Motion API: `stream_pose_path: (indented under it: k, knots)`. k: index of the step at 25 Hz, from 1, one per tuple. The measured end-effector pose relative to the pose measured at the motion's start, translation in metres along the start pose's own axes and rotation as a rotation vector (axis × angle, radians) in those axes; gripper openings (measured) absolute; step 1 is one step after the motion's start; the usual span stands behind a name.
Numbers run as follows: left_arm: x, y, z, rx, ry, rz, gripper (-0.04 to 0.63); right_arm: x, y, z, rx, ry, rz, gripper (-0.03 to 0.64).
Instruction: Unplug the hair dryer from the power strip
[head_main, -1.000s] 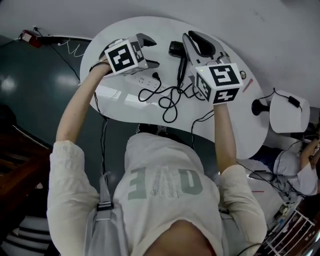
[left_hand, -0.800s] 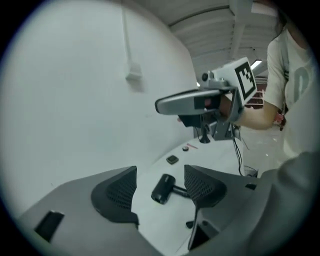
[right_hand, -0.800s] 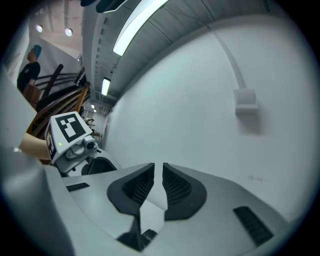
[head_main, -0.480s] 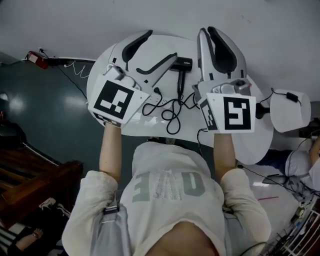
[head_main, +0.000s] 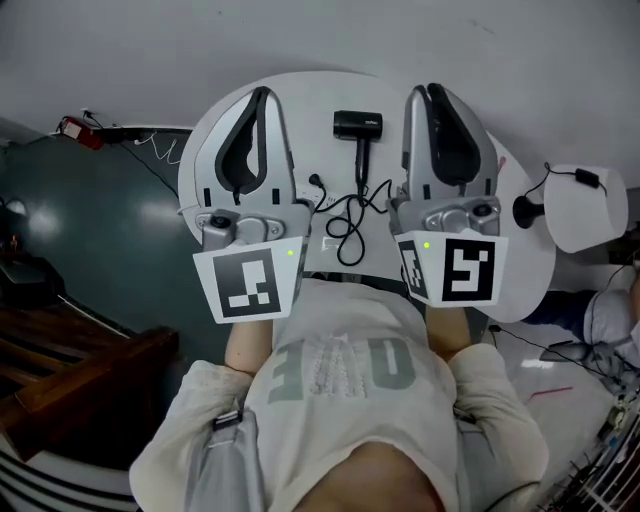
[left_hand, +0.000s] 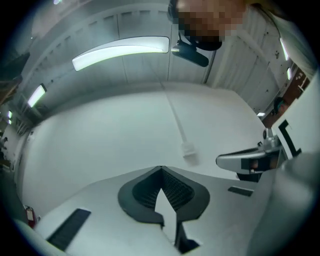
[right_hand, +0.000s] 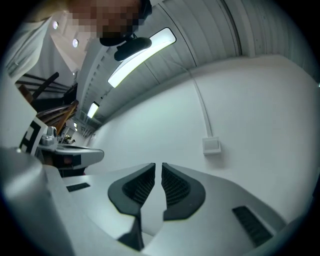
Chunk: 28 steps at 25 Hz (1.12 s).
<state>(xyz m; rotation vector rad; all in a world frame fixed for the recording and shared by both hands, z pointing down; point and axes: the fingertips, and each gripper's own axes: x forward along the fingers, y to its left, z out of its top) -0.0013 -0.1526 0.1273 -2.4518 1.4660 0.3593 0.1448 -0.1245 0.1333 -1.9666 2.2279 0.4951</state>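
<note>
Hair dryer (head_main: 358, 126) lies at the table's (head_main: 310, 95) far edge, limp cord (head_main: 345, 222) looped mid-table; left gripper (head_main: 258, 95) clenched empty, right gripper (head_main: 432, 92) jaws closing on nothing; the rigid plug (head_main: 316, 181) looks the safest hold

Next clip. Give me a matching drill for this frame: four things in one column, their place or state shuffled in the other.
1 hair dryer
2 cord
3 left hand-held gripper
4 right hand-held gripper

A jaw tips touching, empty
B narrow gap between jaws, empty
C looped on the table
D far side of table

Pairs: 1-D, 2-C, 3-A, 4-B
</note>
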Motion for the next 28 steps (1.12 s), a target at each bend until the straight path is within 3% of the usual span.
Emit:
stream_pose_path:
  k: [6, 28]
  knots:
    - [-0.008, 0.008, 0.001, -0.028, -0.011, 0.022, 0.012, -0.008, 0.001, -0.025, 0.022, 0.073, -0.011, 0.025]
    - [-0.004, 0.005, -0.006, -0.009, 0.019, 0.013, 0.012, -0.001, 0.011, -0.039, 0.001, 0.103, 0.036, 0.025]
